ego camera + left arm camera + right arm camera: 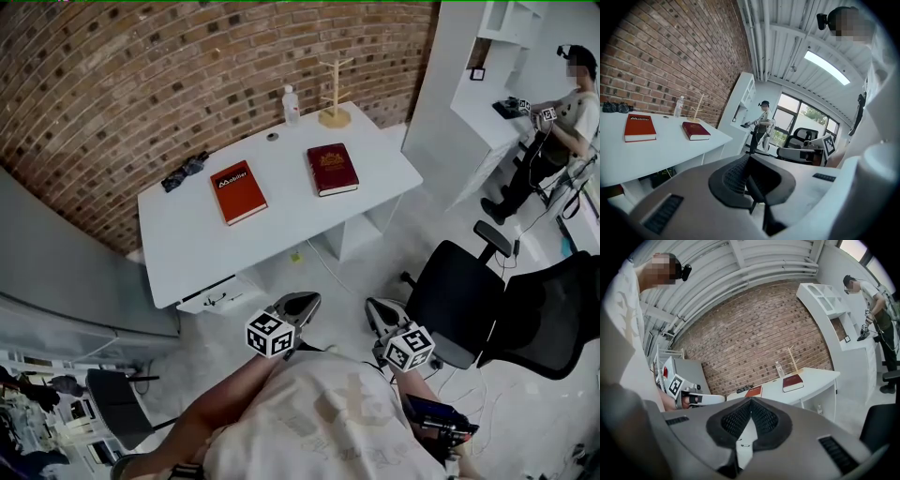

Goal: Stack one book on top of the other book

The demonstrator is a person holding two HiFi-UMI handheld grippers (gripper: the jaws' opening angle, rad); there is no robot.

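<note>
Left gripper (307,301) and right gripper (375,307), both closed and empty, hang short of the table's (187,248) near edge. Mid-table lie the orange book (237,191), nearer the left gripper, and the maroon book (332,169), the two apart, their long axes pointing away.

I am holding my left gripper (302,302) and my right gripper (377,309) out in front of my torso, side by side and apart, both pointing forward and tilting slightly down. Each pair of jaws is pressing together on nothing. My left forearm (223,401) is stretching forward behind its gripper.
</note>
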